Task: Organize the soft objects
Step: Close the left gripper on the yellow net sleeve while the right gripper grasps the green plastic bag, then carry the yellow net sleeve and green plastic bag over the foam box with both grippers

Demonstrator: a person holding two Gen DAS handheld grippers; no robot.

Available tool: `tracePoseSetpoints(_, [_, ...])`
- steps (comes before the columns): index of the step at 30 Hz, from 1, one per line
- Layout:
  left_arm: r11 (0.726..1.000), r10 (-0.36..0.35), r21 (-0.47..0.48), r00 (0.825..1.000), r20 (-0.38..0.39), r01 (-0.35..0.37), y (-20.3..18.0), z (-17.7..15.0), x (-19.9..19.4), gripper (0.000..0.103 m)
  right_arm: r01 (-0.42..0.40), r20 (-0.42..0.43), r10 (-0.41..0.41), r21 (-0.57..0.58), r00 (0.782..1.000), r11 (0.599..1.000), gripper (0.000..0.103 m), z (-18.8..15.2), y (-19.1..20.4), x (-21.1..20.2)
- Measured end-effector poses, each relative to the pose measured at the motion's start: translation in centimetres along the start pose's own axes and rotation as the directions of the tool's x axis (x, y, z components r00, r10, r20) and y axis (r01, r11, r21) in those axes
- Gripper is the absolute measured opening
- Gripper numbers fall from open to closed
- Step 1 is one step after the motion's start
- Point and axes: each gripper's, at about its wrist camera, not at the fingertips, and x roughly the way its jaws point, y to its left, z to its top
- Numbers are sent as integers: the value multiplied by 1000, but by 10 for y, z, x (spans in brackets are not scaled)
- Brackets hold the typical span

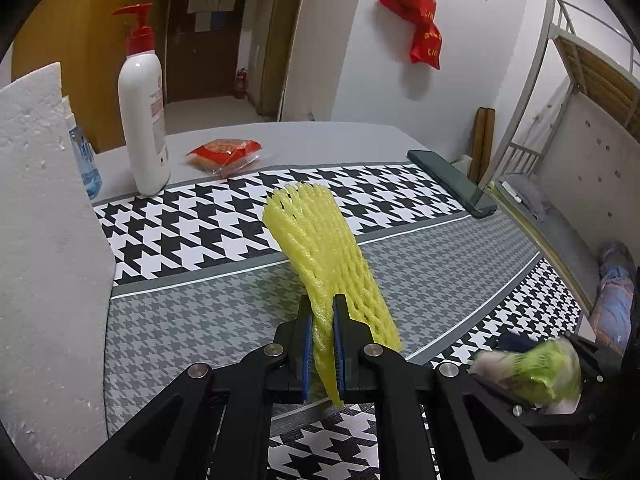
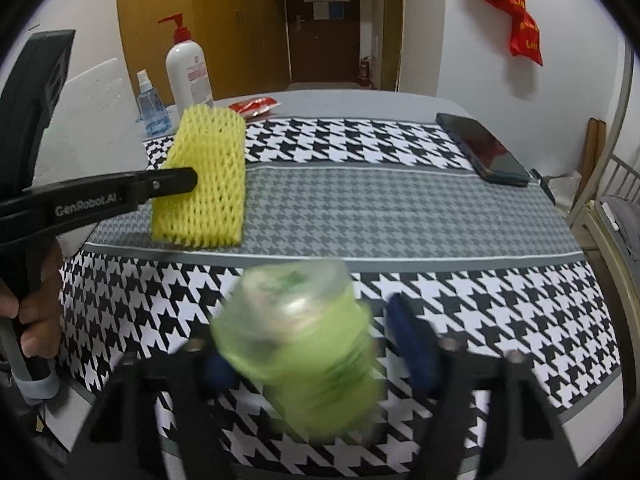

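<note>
Left gripper [image 1: 323, 308]: clamped tight on yellow foam net [image 1: 320, 240], blue pads pinching one bunched edge, rest of net fanning out ahead. From right wrist view, same gripper [image 2: 192, 180] coming in from the left, bare hand [image 2: 36, 300] on its handle, net [image 2: 208, 176] spread flat-ish over grey band of houndstooth cloth [image 2: 400, 208], left side of table. Can't tell whether the net's lower edge touches the cloth.

Right gripper [image 2: 312, 352]: jaws partly apart, green soft item in clear wrap [image 2: 304, 340] between them, heavily motion-blurred. Left pad up against it or just beside, right pad with a visible gap, so not pinched. Same green item [image 1: 532, 368] at lower right of left wrist view, blurred too, near edge of table.

Back of table: white pump bottle with red top [image 1: 142, 120], blue spray bottle [image 2: 150, 108] beside it, red snack packet [image 1: 224, 154] lying flat. Dark phone [image 2: 488, 152] on far right of cloth. White foam board [image 1: 40, 240] standing at left. Red bags [image 1: 416, 16] hung on wall.
</note>
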Motion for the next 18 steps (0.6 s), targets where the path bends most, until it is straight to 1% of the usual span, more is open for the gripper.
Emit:
tracePoseSetpoints(2, [1000, 4, 3, 1000, 5, -4, 1, 0, -1, 9, -2, 6, 2, 13, 1000, 1000, 40, 0, -2, -2])
tracePoseSetpoints(4, [1000, 3, -2, 1000, 6, -3, 3, 0, -1, 9, -9, 7, 9, 21, 1000, 1000, 34, 1, -3, -4])
tracePoseSetpoints(6, [1000, 2, -5, 1000, 11, -2, 4, 0, -2, 9, -16, 1, 16, 19, 1000, 1000, 33, 0, -3, -4])
tracePoseSetpoints(7, [1000, 1, -3, 1000, 12, -1, 5, 0, -3, 9, -13, -6, 13, 20, 1000, 1000, 31, 0, -3, -4])
tracePoseSetpoints(10, [1000, -1, -1, 1000, 15, 1, 5, -1, -4, 9, -15, -13, 15, 26, 1000, 1000, 31, -3, -2, -6])
tracePoseSetpoints(14, [1000, -12, 0, 1000, 17, 12, 5, -1, -6, 9, -13, -1, 13, 21, 1000, 1000, 30, -8, -1, -14])
tracePoseSetpoints(18, [999, -22, 30, 998, 53, 20, -1, 0, -15, 9, -1, 20, 0, 33, 1000, 999, 30, -8, -2, -24])
